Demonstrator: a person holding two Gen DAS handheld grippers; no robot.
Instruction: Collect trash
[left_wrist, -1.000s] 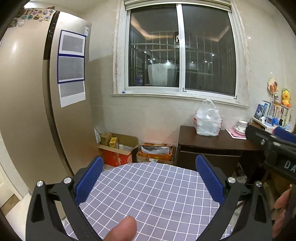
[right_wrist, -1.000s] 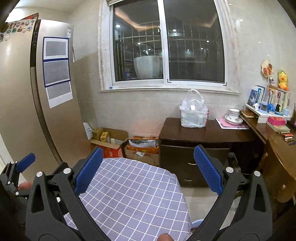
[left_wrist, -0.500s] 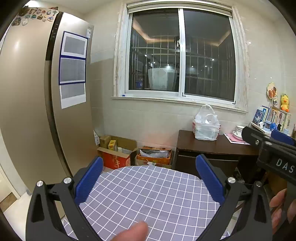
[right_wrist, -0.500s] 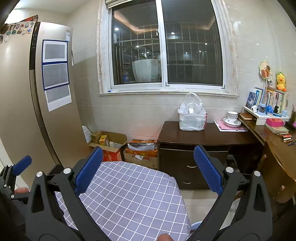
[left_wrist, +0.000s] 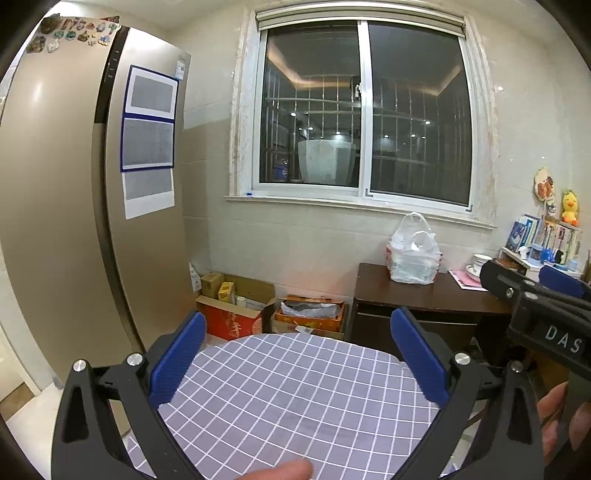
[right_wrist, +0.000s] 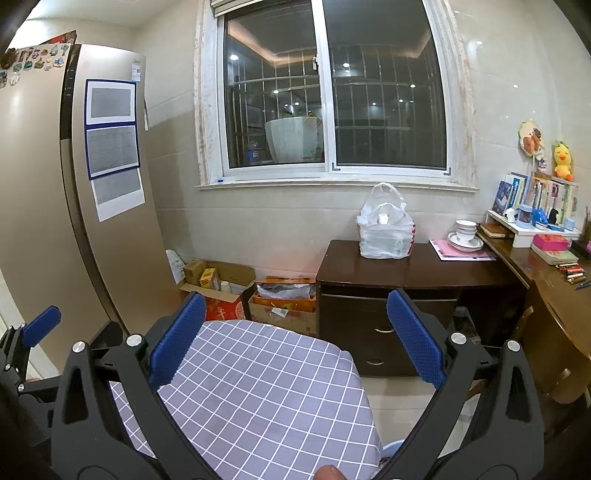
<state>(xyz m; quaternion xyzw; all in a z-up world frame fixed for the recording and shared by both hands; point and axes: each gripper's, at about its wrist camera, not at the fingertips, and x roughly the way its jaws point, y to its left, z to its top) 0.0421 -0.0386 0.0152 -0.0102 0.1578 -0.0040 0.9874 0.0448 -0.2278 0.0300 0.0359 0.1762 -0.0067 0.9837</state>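
My left gripper (left_wrist: 295, 350) is open and empty, held above a round table with a purple checked cloth (left_wrist: 288, 398). My right gripper (right_wrist: 293, 332) is open and empty over the right part of the same cloth (right_wrist: 258, 398). No trash shows on the cloth. A tied white plastic bag (left_wrist: 413, 254) sits on a dark wooden cabinet (left_wrist: 424, 299) under the window; it also shows in the right wrist view (right_wrist: 386, 229). The right gripper's body (left_wrist: 543, 317) shows at the right edge of the left wrist view.
A tall gold fridge (left_wrist: 74, 221) stands at the left. Open cardboard boxes (left_wrist: 236, 310) with packets lie on the floor by the wall. A desk (right_wrist: 554, 280) with books, bowls and pens runs along the right. A chair (right_wrist: 554, 369) stands beside it.
Both cameras have tilted slightly upward, so the table sits lower in view and more wall and window show. Both grippers stay open and empty.
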